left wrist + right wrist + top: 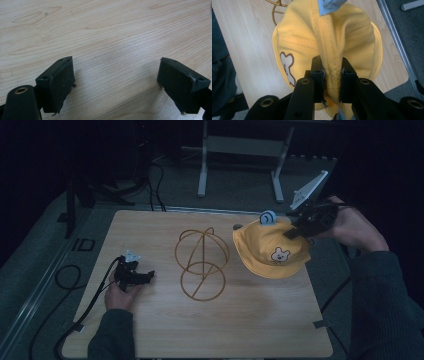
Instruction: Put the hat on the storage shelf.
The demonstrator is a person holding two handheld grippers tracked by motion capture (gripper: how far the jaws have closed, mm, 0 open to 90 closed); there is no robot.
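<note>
A yellow bucket hat (272, 250) with a white bear patch and a blue ear lies at the table's right side. My right gripper (295, 231) is shut on a pinched fold of the hat's crown (332, 75), its black jaws pressing the cloth from both sides. A gold wire hat stand (201, 262) sits in the middle of the table, left of the hat. Near the left edge my left gripper (145, 277) rests low over the bare wood, its jaws wide apart with nothing between the pads (62, 82).
The wooden table (150, 325) has its right edge close under the hat. Cables trail off the left side onto the grey floor. A metal frame stands on the floor beyond the table's far edge.
</note>
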